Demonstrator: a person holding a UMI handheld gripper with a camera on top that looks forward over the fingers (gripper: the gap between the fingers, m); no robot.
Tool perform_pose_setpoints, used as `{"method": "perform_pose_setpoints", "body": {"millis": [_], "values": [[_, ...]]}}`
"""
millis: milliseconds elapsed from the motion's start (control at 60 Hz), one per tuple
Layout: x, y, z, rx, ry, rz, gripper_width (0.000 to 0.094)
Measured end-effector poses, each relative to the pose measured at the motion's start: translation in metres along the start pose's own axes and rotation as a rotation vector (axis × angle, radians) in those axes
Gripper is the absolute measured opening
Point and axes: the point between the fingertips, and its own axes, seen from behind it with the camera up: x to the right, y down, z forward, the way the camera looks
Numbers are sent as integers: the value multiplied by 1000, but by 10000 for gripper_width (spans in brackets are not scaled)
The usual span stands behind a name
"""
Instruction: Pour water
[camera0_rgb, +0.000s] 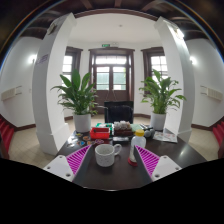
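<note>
While no vessel is yet being held, the tongs (107, 163) are being kept released, pink pads (77, 160) spread wide. One white mug (105, 154) is being framed between them on the dark tabletop (110, 178), a gap at each side. Judged from this, the approach is being made; next, a water container must be found among the small items beyond, which cannot be told apart. Two potted plants (78, 96) are being counted, far left and far right.

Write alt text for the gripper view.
A white ceramic mug stands on a dark round table between the open gripper jaws, with a gap at each side. Beyond it are small items, two potted green plants and a dark wooden door.
</note>
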Motion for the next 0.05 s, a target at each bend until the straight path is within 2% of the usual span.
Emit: {"method": "perform_pose_setpoints", "body": {"millis": [50], "values": [[5,2,2,-3,7,-7,839]]}}
